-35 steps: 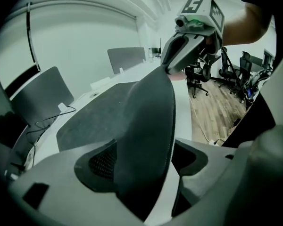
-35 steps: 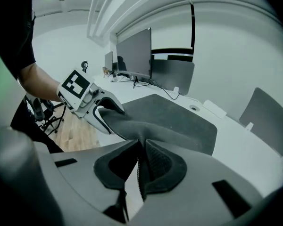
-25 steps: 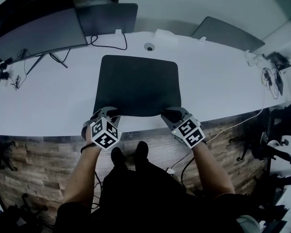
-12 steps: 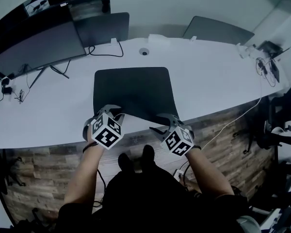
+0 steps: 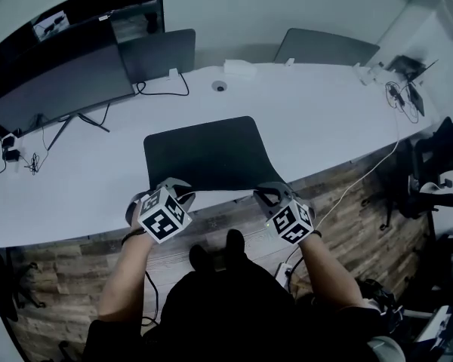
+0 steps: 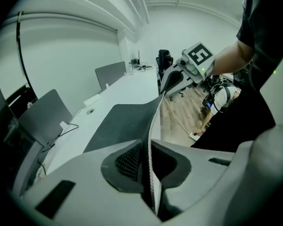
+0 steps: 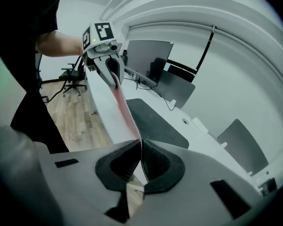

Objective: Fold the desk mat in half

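Left gripper (image 6: 148, 164) stays clamped on the near-left corner of the mat (image 5: 204, 153). The jaws of the right gripper (image 7: 140, 164) have just been closing and now pinch the near-right corner, so the near edge has come up off the desk (image 5: 325, 119). The far half lies flat, and bare desk short of the cable (image 5: 162, 93) leaves room for the fold.

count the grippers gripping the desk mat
2. The left gripper clamps the desk mat at its near left corner; the right gripper, whose jaws have just been closing, pinches the near right corner. None appears hidden.
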`<action>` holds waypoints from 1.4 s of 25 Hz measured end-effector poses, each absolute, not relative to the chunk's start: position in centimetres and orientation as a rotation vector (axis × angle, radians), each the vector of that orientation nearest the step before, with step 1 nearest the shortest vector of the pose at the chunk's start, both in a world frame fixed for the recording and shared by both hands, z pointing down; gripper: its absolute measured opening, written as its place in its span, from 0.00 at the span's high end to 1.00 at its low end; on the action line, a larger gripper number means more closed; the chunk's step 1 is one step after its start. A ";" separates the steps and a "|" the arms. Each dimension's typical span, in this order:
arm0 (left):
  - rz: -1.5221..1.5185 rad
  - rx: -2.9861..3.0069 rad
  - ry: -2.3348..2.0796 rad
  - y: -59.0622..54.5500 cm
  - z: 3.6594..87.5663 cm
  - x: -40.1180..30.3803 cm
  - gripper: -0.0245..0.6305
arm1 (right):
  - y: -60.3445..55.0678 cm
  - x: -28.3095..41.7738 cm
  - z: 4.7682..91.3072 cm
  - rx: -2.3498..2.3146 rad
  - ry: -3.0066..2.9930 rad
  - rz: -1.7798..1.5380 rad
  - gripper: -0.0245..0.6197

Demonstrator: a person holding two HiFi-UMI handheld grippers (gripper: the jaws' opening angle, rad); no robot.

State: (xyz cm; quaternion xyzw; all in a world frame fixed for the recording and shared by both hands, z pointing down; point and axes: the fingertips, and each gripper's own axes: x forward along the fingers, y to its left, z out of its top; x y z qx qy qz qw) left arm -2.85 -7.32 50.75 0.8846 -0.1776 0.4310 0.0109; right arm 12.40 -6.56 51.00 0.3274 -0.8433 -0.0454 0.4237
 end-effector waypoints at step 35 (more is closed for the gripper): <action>1.268 2.485 -0.732 -18.7 54.1 -7.6 0.92 | -22.3 10.8 52.8 0.614 -2.040 -0.270 0.90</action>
